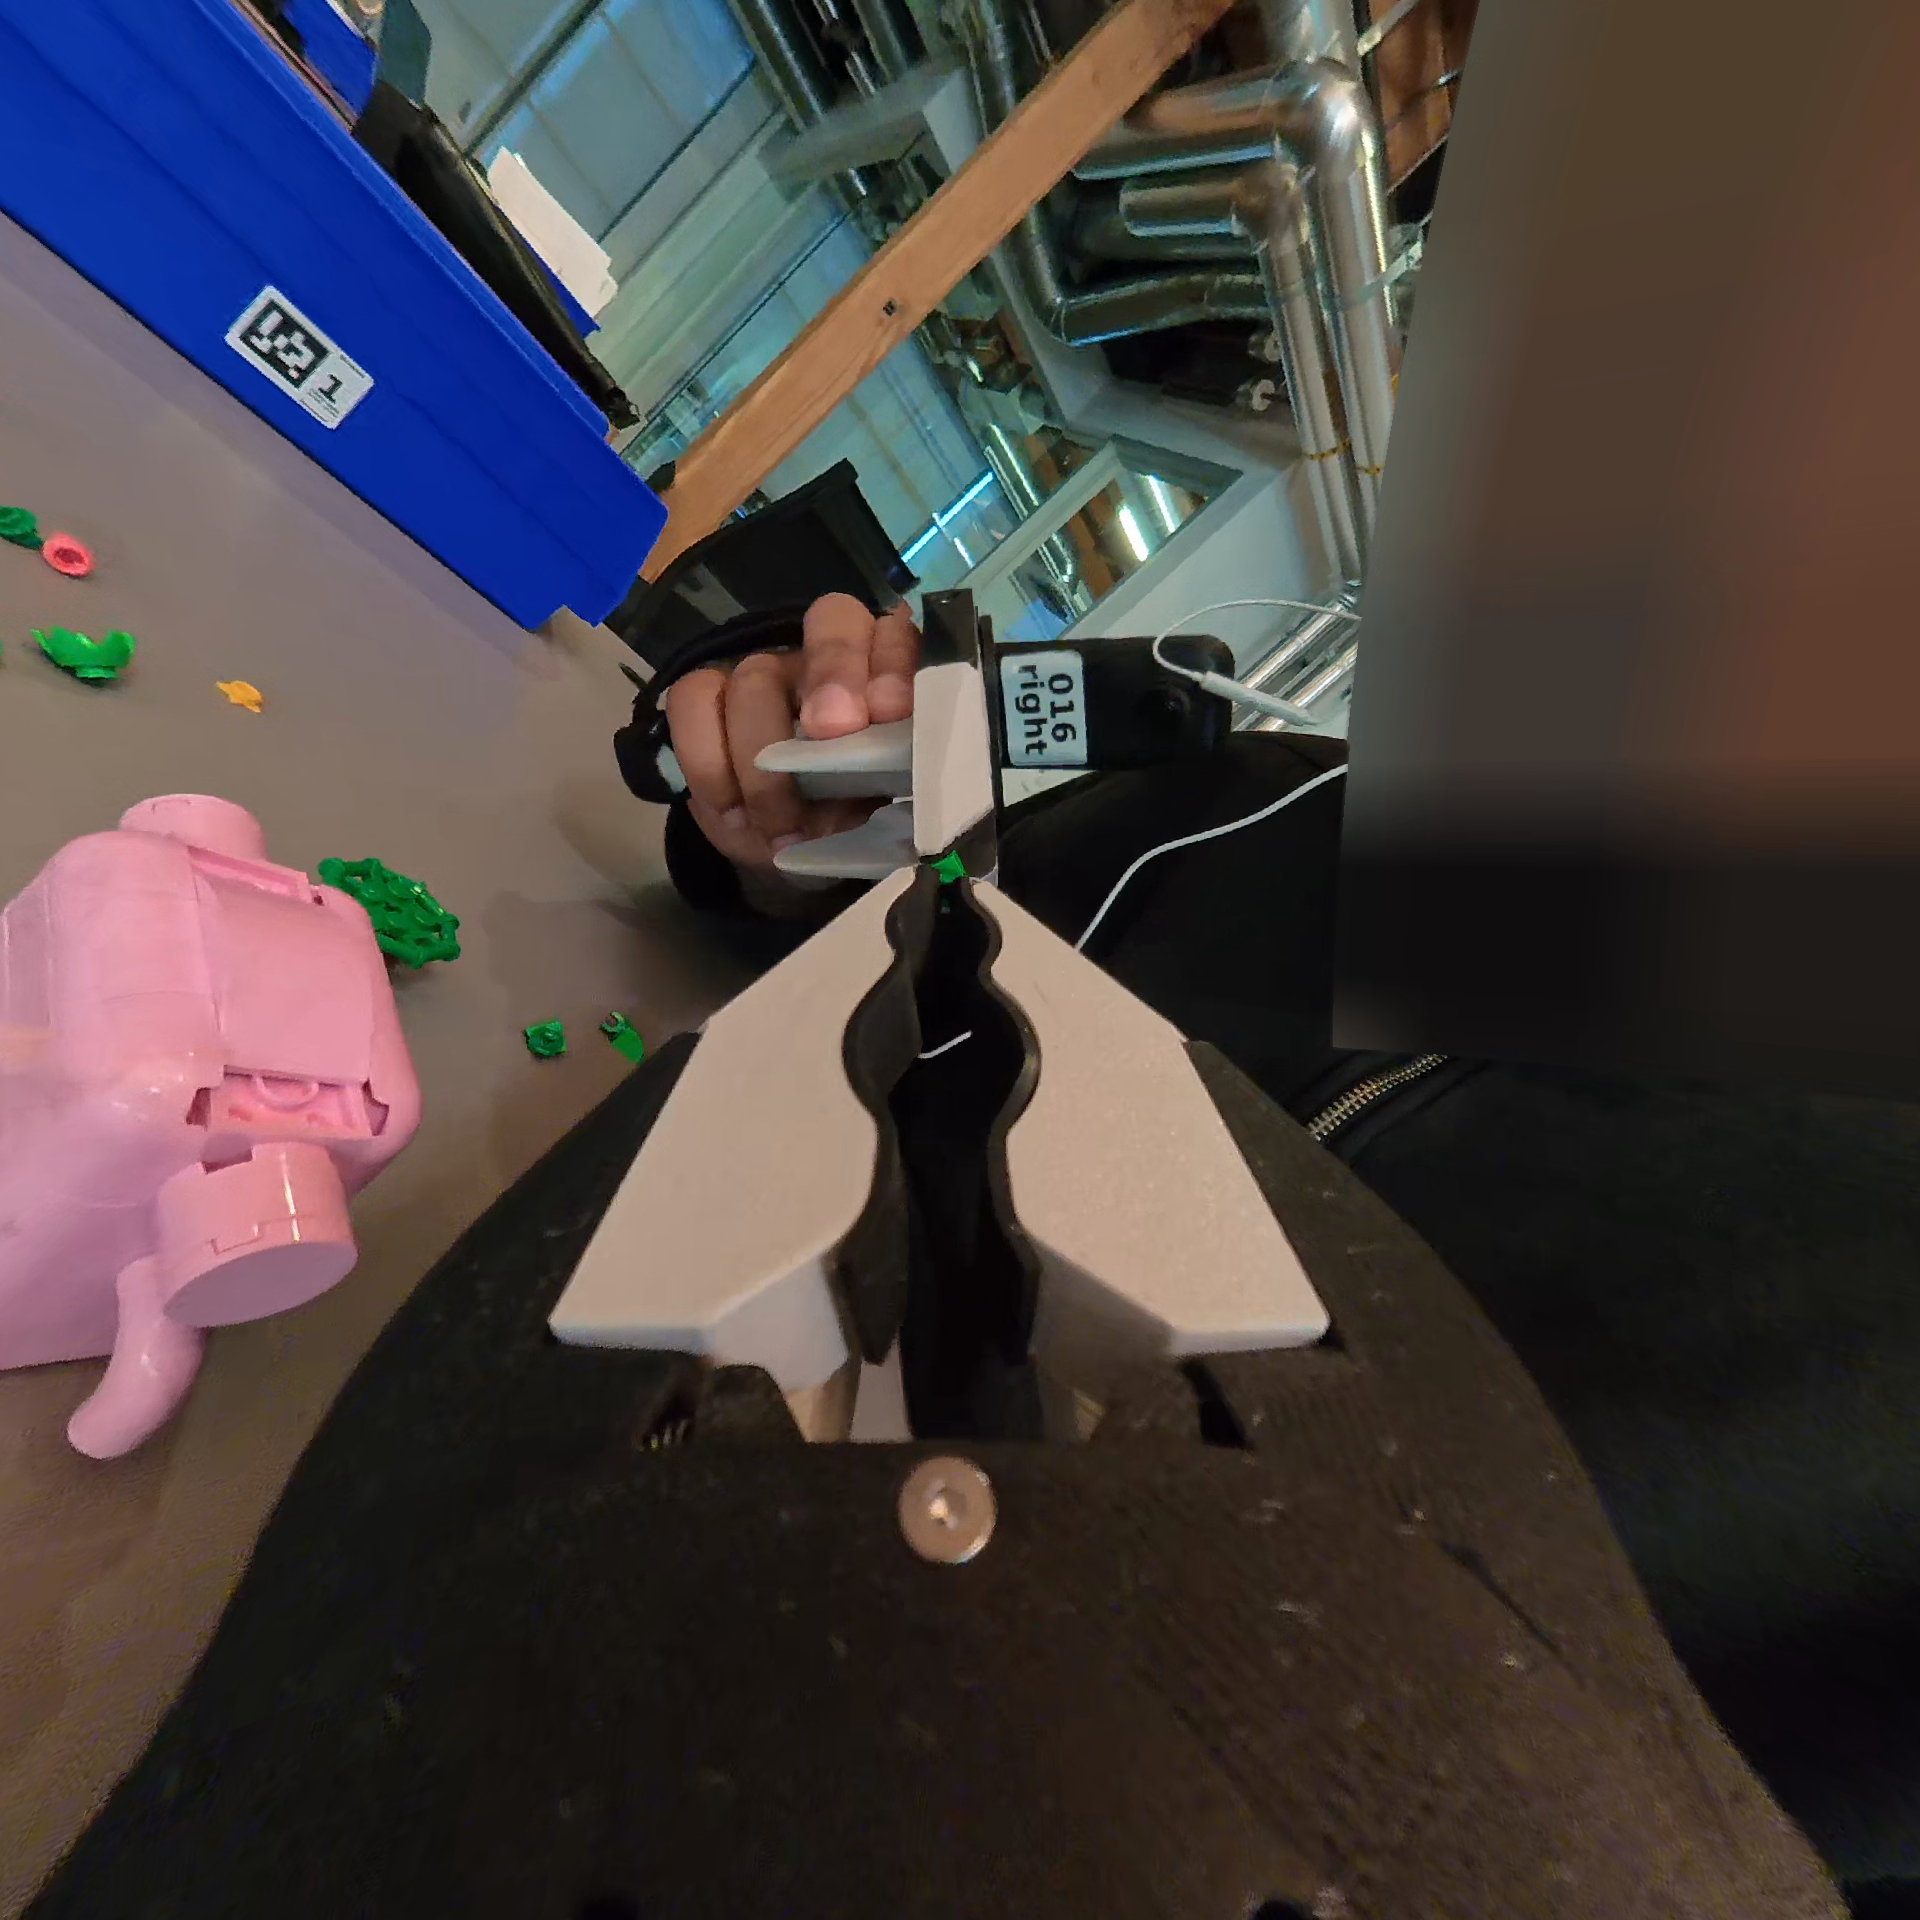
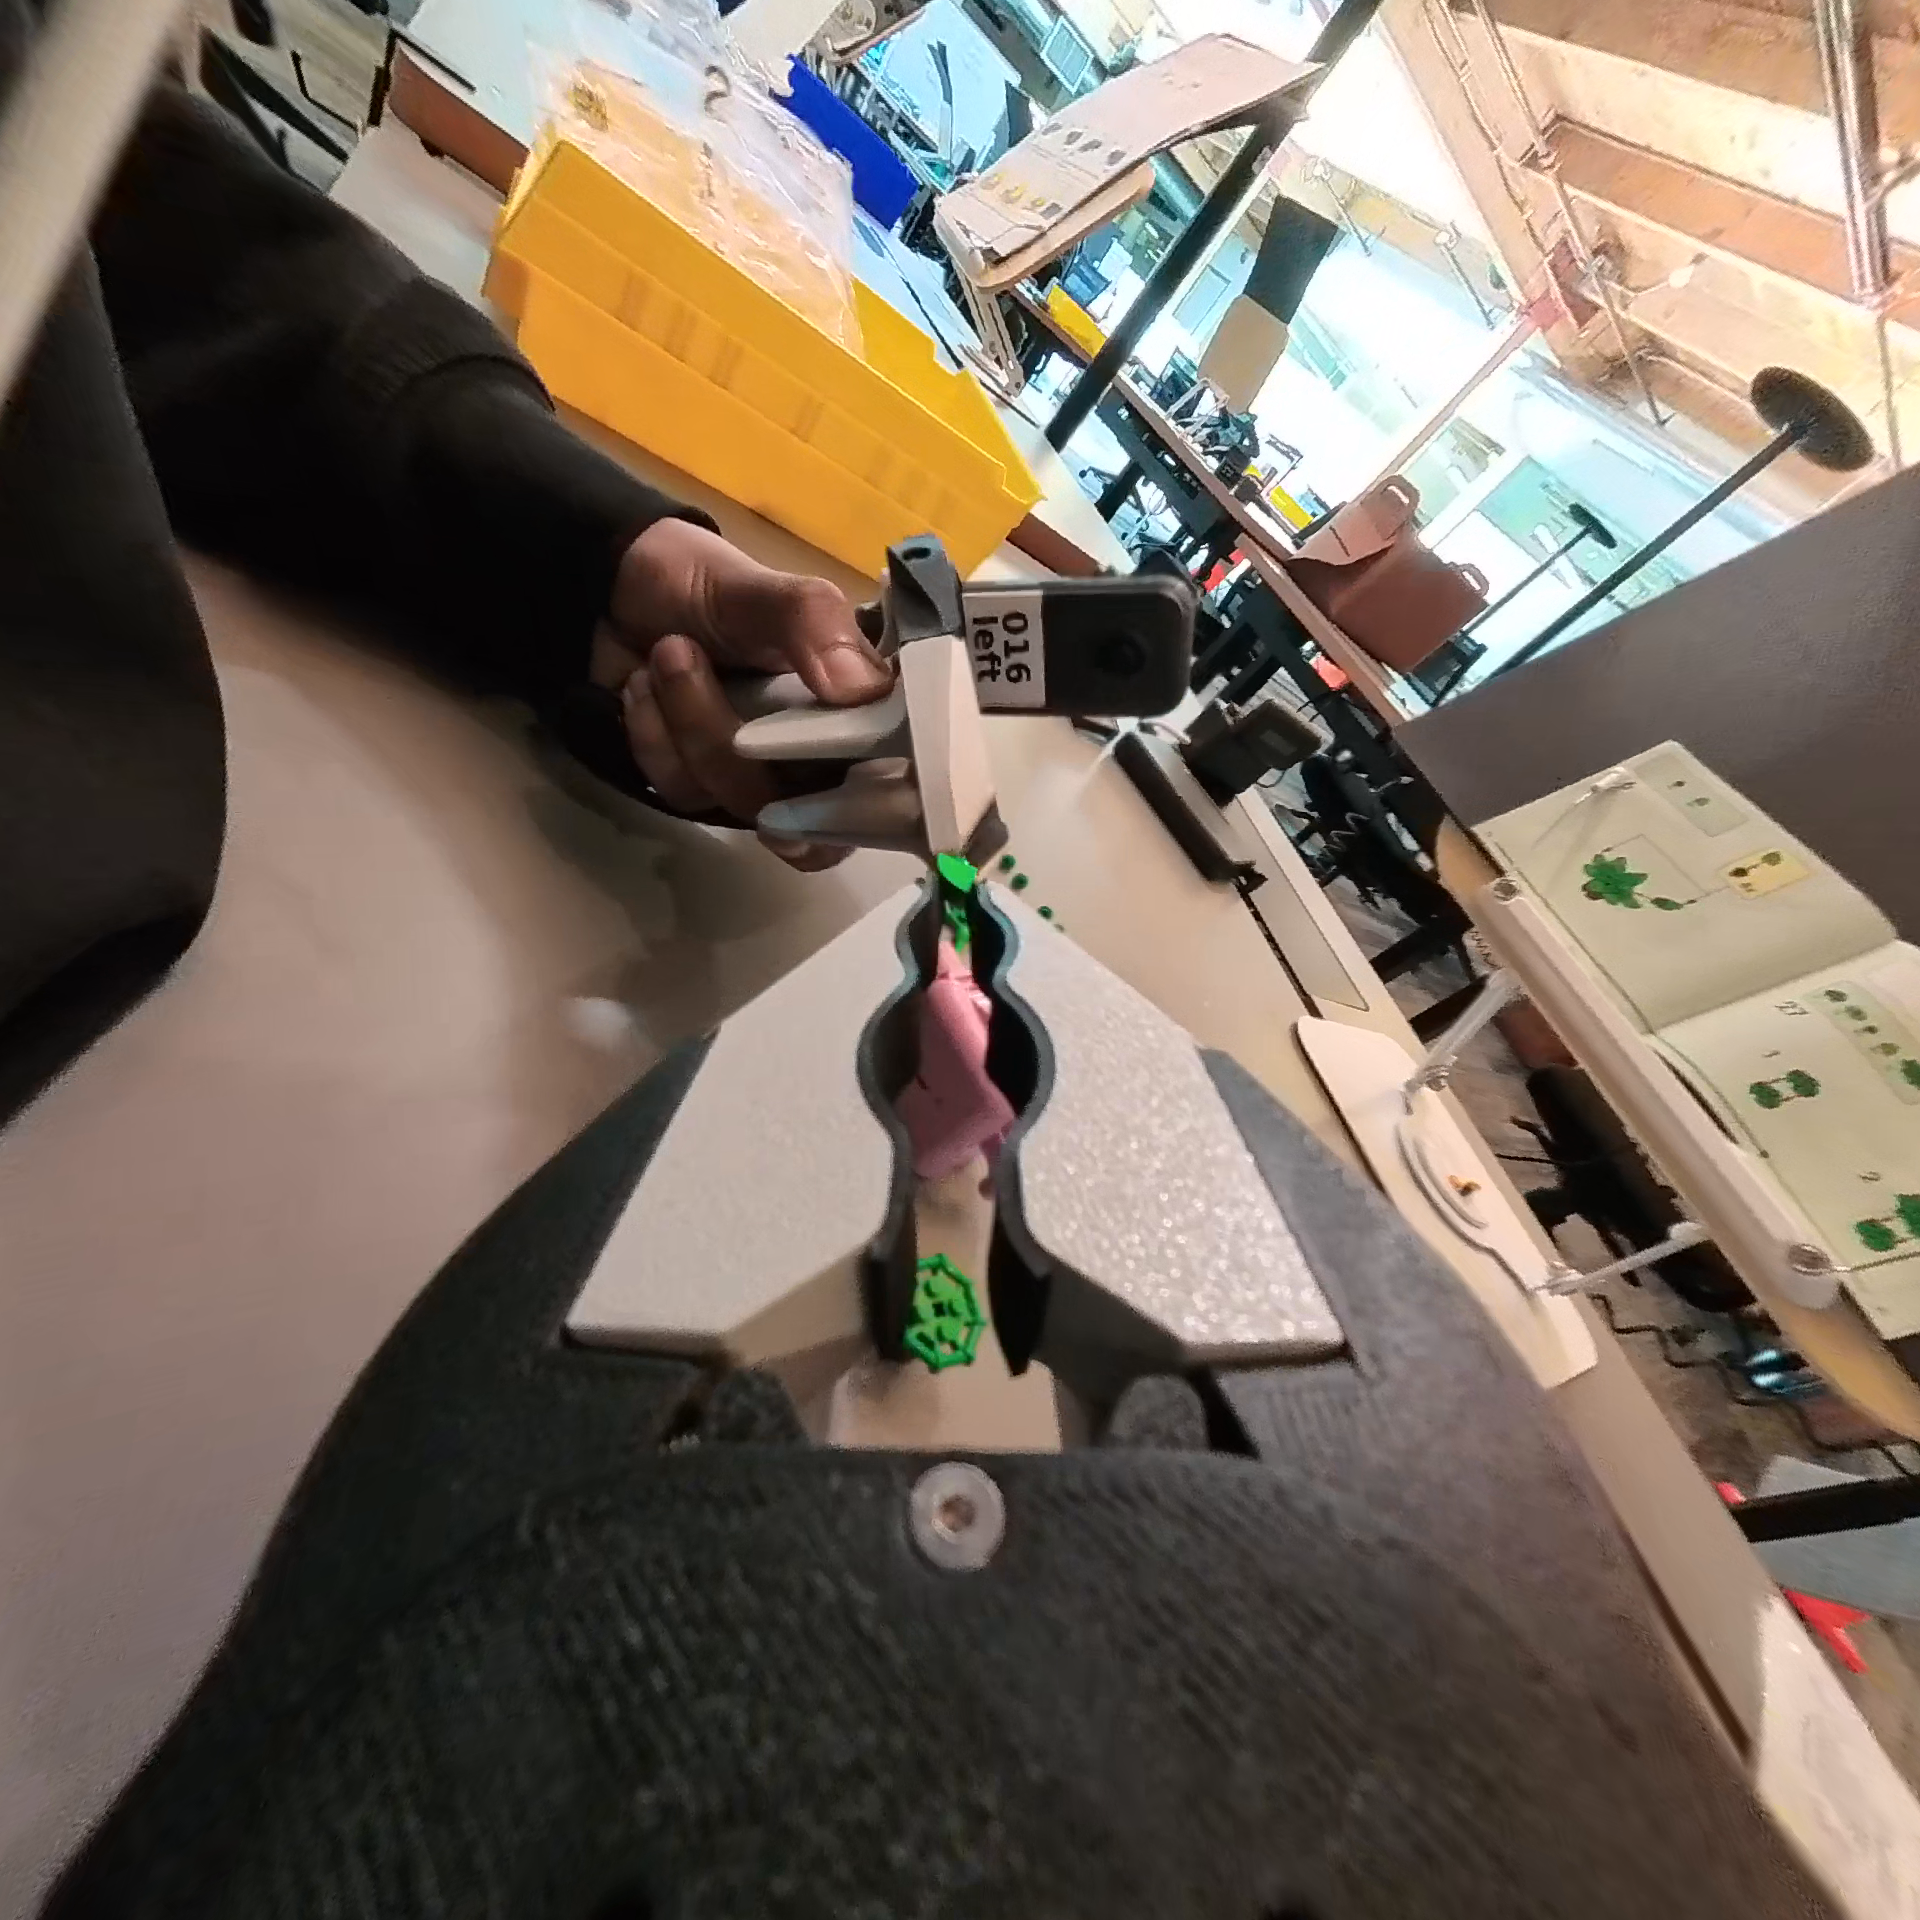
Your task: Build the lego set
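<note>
Both grippers meet tip to tip in the air, left gripper [image 1: 928, 876] and right gripper [image 2: 951, 902] each pinched narrow on the same tiny green piece [image 1: 947, 865]. It looks light, stiff and easily flicked away, so hold it by its flat edges. The pink model [image 1: 197, 1070] lies on the table [image 1: 343, 748] among loose green bits.

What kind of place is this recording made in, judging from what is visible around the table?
Probably a workshop or lab in an industrial building. Bare metal ducts run under the ceiling, long workbenches stretch into the room, and plastic parts bins, one blue bin and one yellow bin, sit on the table.
</note>
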Demonstrator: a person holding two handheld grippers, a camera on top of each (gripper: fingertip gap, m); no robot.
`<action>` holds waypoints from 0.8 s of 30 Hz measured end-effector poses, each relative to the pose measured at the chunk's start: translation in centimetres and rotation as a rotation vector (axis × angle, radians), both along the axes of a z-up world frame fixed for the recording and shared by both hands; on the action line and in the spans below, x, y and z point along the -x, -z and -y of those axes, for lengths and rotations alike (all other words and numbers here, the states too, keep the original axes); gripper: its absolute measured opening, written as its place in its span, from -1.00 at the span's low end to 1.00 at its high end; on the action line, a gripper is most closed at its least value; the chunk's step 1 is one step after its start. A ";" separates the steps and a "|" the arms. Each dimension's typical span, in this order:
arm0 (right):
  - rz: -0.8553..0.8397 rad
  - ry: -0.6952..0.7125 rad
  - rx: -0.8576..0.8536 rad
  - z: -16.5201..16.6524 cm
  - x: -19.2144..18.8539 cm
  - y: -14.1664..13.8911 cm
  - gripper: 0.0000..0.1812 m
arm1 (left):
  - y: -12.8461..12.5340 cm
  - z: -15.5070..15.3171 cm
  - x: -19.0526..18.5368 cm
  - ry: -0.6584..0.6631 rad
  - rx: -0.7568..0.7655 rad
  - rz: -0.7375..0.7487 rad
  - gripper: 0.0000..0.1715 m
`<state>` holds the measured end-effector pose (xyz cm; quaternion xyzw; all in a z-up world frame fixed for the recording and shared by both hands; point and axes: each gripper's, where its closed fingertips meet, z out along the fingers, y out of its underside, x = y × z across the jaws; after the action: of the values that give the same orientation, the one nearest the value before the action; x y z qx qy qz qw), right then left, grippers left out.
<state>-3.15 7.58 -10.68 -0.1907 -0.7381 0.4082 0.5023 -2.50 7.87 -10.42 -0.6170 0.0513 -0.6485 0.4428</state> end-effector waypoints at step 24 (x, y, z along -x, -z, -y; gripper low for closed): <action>0.000 0.050 -0.284 -0.4 -0.1 2.4 -0.97 | 2.1 -0.3 -0.4 0.019 0.137 -0.047 -1.00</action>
<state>-3.04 7.96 -13.09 -0.1359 -0.7835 0.2869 0.5342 -2.14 8.13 -12.51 -0.6606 0.0230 -0.6398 0.3921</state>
